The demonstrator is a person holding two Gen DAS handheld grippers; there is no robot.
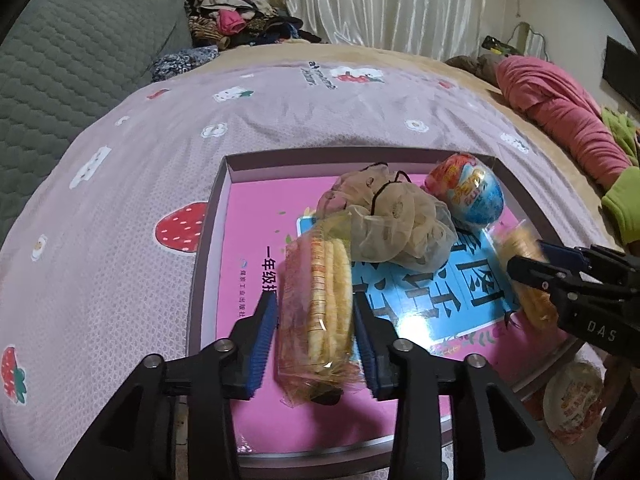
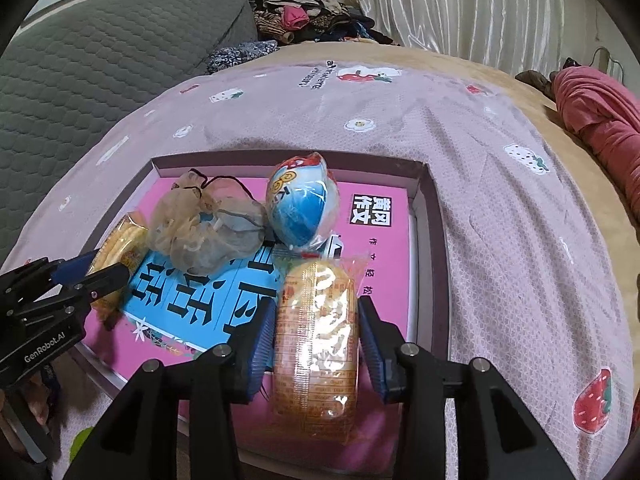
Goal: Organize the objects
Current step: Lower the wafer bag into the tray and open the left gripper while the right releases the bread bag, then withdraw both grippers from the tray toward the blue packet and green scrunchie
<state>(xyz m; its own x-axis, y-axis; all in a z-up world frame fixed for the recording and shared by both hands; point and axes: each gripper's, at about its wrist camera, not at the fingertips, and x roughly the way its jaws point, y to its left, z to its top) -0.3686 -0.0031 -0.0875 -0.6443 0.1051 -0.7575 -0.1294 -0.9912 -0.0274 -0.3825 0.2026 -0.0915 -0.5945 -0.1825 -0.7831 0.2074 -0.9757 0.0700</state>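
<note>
Left fingers: your left gripper [image 1: 314,336] has its blue ribbed pads on either side of a clear crinkly plastic pack of round yellow rice crackers [image 1: 320,300]; the pads sit at its flanks, and I judge them closed on it, though contact on the left pad is hard to confirm.
Right fingers: your right gripper [image 2: 316,344] brackets a second orange-printed clear pack of rice crackers [image 2: 316,344], held lengthwise; a thin gap shows at the right pad, so I cannot tell if it grips.
Where the packs are: both low over the shallow purple-walled cardboard box [image 2: 424,240], one toward each side, likely so they lie side by side.
Box floor: a glossy pink and blue book cover [image 2: 192,300], flat and slick, throwing glare.
Already inside: a beige gauzy mesh drawstring pouch [image 2: 208,228], soft and slumped, just beside a blue and red egg-shaped toy in shiny film [image 2: 302,204], rounded and liable to roll.
Beneath: a lilac strawberry-print bedsheet [image 2: 500,240], soft, so the box may tip under pressure.
</note>
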